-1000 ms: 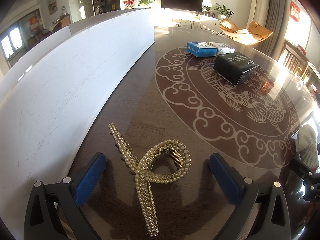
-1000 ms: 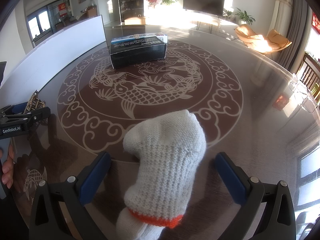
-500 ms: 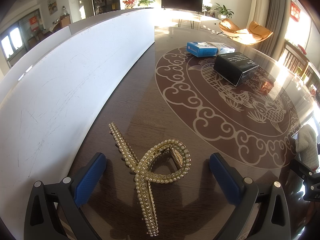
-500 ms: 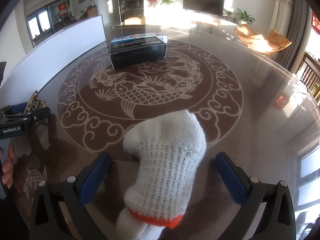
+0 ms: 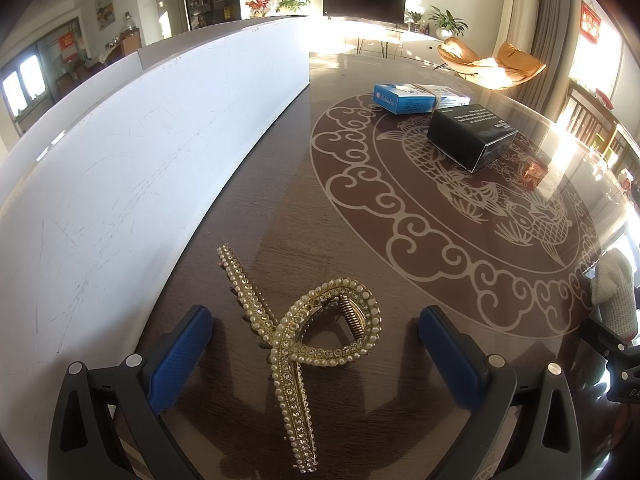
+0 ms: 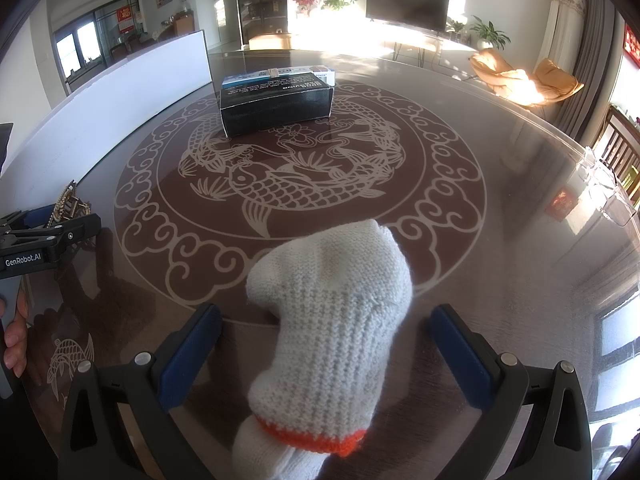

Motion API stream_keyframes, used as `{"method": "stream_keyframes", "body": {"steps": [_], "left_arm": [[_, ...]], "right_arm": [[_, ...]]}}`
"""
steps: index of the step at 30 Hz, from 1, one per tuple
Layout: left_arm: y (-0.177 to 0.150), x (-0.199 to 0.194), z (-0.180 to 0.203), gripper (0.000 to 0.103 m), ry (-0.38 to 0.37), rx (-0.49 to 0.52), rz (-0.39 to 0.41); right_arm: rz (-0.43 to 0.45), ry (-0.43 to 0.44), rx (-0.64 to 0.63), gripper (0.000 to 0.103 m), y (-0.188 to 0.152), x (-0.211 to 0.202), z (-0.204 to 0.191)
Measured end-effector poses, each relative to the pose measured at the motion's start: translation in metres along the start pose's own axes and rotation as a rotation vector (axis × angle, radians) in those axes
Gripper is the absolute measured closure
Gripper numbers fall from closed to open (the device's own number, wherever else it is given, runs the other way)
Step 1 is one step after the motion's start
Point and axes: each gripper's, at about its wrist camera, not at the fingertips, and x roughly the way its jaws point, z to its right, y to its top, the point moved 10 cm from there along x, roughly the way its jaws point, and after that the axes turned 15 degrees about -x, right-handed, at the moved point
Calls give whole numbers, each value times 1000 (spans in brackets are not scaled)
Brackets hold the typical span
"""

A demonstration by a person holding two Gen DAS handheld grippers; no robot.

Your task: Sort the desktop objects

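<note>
Left wrist view: gold hair claw (image 5: 304,344), set with pearls and stones in a looped ribbon shape, lies on the bench (image 5: 400,280) between the spread fingers of the left gripper (image 5: 316,354), untouched. Right gripper (image 6: 326,354) also gapes wide around a white knit glove (image 6: 332,320) with an orange cuff; glove's lower end is cut off by the frame. Black box (image 6: 276,108) hides most of the blue box (image 5: 404,98) in the right wrist view.
</note>
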Motion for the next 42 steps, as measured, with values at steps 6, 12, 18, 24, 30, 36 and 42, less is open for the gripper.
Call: {"method": "stream_keyframes", "body": {"steps": [6,12,18,24,30,36,42], "left_arm": [[0,0,0,0,0,0,0],[-1,-1,1,0,-6,8,-2],[-2,-12,13,44,-51,56,49],[-3,-20,9,58,-94,15,55],[-1,-35,-1,58,-188,-87,56],[7,-61,4,58,-260,-117,87],[47,-130,1,58,-279,-110,212]], "right_arm": [[0,0,0,0,0,0,0],[0,0,0,0,0,0,0],[0,0,0,0,0,0,0],[49,-14,16,59,7,-10,-1],[53,39,66,64,17,-16,-7],[118,79,36,64,49,-44,-16],[154,124,-16,65,90,-52,-28]]}}
